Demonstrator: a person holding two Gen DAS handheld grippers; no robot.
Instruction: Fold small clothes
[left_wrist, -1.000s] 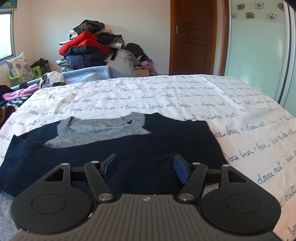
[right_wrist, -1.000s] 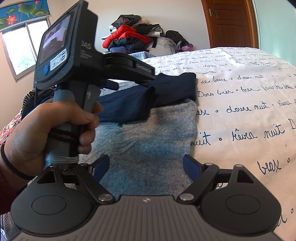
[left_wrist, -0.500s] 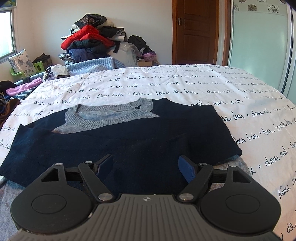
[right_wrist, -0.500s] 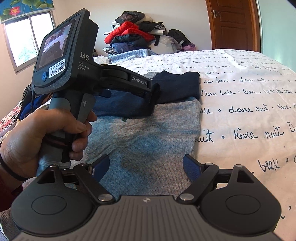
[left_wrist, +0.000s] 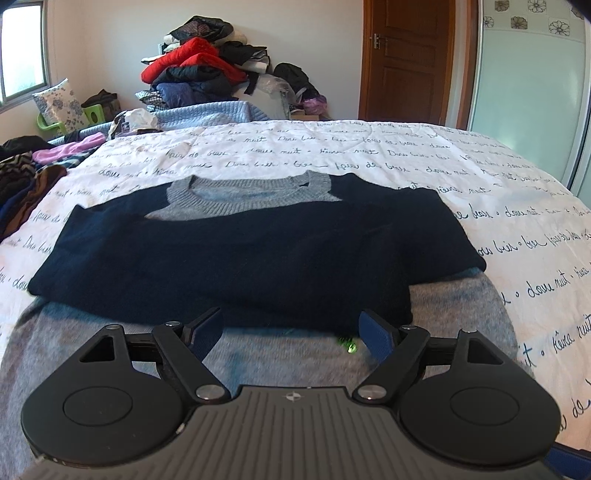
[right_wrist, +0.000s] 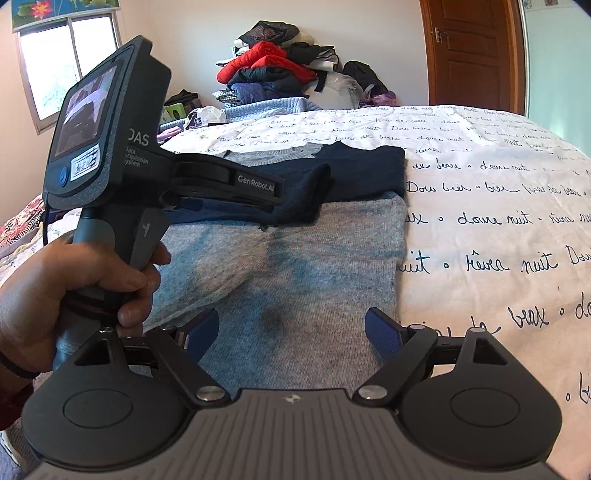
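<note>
Left wrist view
Garment: a grey knit sweater with navy sleeves (left_wrist: 258, 251) lies flat on the white script-printed bedspread (left_wrist: 480, 173), both navy sleeves folded across the chest, collar far, hem near.
Handling: soft, light and limp by the look of it; it likely sags unless pinched at a doubled edge, best at the hem corners.
Left gripper (left_wrist: 291, 328): jaws opening, nothing between the pads; it hovers over the grey body just short of the sleeve edge.

Right wrist view
Right gripper (right_wrist: 291, 328): jaws wide apart, empty, above the grey lower body near its right edge.
Hand (right_wrist: 74, 295): holds the left tool's handle over the sweater's left side.
</note>
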